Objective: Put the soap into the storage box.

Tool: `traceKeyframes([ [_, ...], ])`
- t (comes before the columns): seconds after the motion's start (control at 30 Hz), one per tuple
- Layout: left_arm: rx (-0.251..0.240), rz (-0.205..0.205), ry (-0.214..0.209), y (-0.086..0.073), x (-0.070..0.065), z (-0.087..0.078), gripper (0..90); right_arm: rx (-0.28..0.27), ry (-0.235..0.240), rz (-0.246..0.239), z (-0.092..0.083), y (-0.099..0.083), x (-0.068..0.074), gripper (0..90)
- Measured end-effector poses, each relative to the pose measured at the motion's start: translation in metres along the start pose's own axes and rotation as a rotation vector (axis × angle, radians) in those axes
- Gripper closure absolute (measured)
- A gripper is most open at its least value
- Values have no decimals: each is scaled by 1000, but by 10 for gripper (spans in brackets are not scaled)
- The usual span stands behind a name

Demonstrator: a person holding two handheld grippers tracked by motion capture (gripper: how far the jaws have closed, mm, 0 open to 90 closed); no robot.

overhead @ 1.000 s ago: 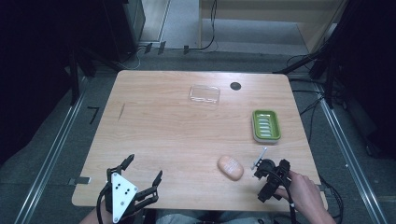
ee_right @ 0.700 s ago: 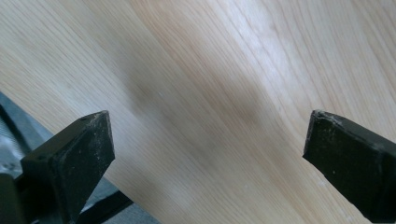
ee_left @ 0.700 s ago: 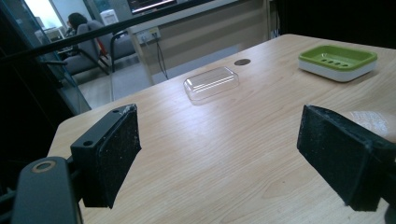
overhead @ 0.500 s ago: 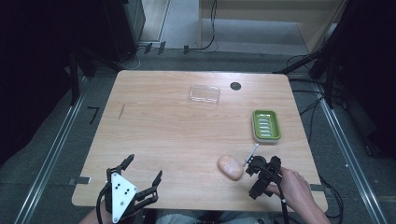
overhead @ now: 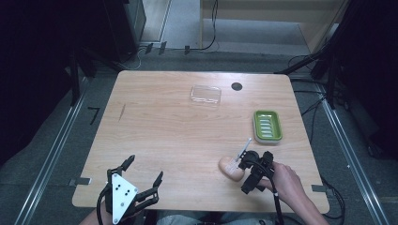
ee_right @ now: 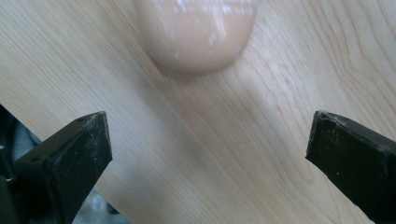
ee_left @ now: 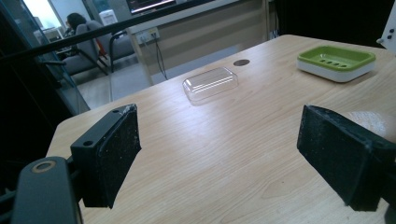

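Two grippers are over the near edge of the wooden table [overhead: 164,136]. The right gripper [overhead: 244,165], held by the person's hand [overhead: 284,180], has its jaws spread wide and empty just beside the peach-coloured soap bar [overhead: 231,167]; in the right gripper view the soap [ee_right: 198,30] lies ahead of the jaws, apart from them. The left gripper [overhead: 143,180] hangs at the near left corner, jaws also wide, holding nothing. Farther right stands the green soap dish [overhead: 267,125], and toward the far edge lie a clear plastic lid [overhead: 206,94] and a dark round spot [overhead: 236,86].
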State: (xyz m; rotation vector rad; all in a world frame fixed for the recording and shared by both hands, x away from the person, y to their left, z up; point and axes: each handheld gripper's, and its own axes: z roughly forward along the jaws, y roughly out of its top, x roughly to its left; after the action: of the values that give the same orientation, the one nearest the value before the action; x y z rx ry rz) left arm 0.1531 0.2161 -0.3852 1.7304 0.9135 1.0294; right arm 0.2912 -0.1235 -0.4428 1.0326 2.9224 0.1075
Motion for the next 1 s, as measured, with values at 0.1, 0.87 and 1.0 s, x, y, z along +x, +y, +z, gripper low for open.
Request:
traceKeyframes([
  [0.1, 1, 0, 0, 0, 0, 0, 139, -1, 7, -7, -1, 6, 0, 1],
  [0.87, 2, 5, -2, 0, 0, 0, 139, -12, 32, -12, 8, 46, 2, 0],
  [1.0, 1, 3, 0, 0, 1, 0, 139, -15, 27, -18, 7, 50, 3, 0],
])
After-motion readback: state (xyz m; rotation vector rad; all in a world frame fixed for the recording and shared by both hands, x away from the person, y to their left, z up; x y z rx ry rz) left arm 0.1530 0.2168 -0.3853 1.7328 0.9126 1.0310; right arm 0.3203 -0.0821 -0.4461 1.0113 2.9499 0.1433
